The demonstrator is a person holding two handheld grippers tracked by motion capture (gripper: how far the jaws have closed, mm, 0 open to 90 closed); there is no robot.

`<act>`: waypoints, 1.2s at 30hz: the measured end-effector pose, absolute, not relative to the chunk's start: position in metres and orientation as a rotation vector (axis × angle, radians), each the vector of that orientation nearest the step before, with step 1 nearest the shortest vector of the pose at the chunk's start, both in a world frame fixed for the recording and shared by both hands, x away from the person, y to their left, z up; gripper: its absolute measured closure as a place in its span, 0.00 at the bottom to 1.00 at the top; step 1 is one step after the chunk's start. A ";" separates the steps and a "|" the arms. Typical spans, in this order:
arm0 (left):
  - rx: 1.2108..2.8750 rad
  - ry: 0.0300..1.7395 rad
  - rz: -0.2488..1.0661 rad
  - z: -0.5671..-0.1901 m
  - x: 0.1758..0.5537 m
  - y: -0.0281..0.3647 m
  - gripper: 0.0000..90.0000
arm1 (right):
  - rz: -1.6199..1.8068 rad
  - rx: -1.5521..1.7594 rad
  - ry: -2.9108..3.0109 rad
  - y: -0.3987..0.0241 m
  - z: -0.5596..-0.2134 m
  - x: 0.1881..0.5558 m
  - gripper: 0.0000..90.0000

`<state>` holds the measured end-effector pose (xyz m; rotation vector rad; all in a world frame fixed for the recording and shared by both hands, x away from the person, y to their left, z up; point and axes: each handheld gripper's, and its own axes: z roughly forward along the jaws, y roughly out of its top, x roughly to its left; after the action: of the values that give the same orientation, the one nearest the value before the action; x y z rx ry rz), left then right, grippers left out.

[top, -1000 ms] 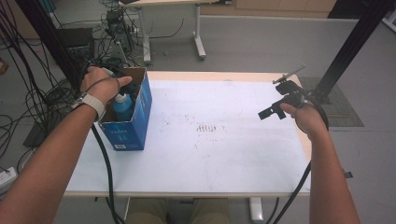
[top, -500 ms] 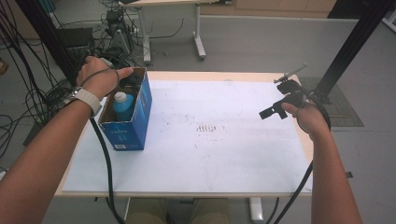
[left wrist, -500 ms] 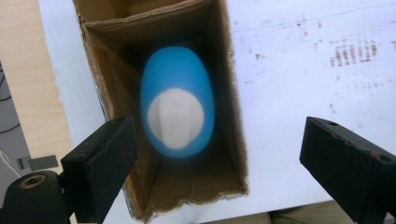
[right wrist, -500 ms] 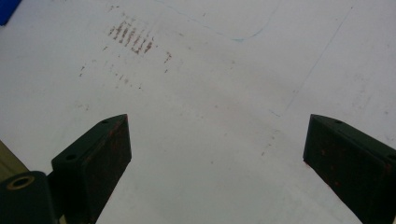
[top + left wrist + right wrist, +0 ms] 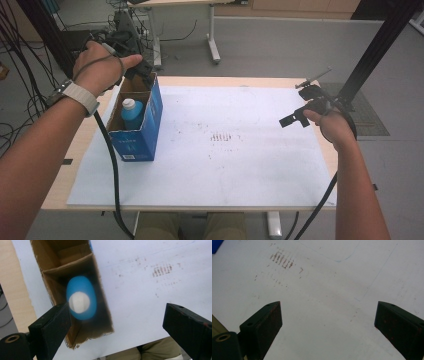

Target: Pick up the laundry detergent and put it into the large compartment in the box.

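Fingers of the left gripper [image 5: 117, 322] gape above the bottle [image 5: 81, 298] in the box [image 5: 145, 131]; descend straight, straddling its cap. Right gripper [image 5: 328, 322] idles, spread.

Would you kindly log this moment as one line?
left gripper: open, above box | bottle: upright inside box | right gripper: open, empty

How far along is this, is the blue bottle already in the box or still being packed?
Done: the blue bottle stands upright inside the open cardboard box, white cap up. In hand: nothing; the left gripper hovers above the box's far end with jaws wide open, and the right gripper waits open over the white sheet. Left: the box flaps are not closed; whether more follows is unclear.
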<state>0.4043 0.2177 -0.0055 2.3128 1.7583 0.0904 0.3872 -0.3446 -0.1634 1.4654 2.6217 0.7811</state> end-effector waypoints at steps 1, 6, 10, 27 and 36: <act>2.316 1.748 0.090 -0.002 0.403 0.217 0.10 | 0.782 1.465 2.621 -0.345 -0.163 0.387 0.08; 2.341 1.702 0.077 0.006 0.402 0.216 0.10 | 0.784 1.469 2.617 -0.346 -0.161 0.386 0.08; 2.346 1.653 0.067 0.010 0.399 0.216 0.10 | 0.780 1.468 2.617 -0.346 -0.160 0.385 0.08; 2.462 1.393 0.006 0.015 0.401 0.199 0.10 | 0.771 1.466 2.624 -0.342 -0.159 0.387 0.08; 2.578 1.176 -0.006 0.014 0.403 0.177 0.10 | 0.761 1.458 2.630 -0.340 -0.158 0.387 0.08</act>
<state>0.4030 0.1767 0.0141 2.5782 1.1764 -0.0061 0.3868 -0.3396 -0.1580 1.4575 2.6301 0.7614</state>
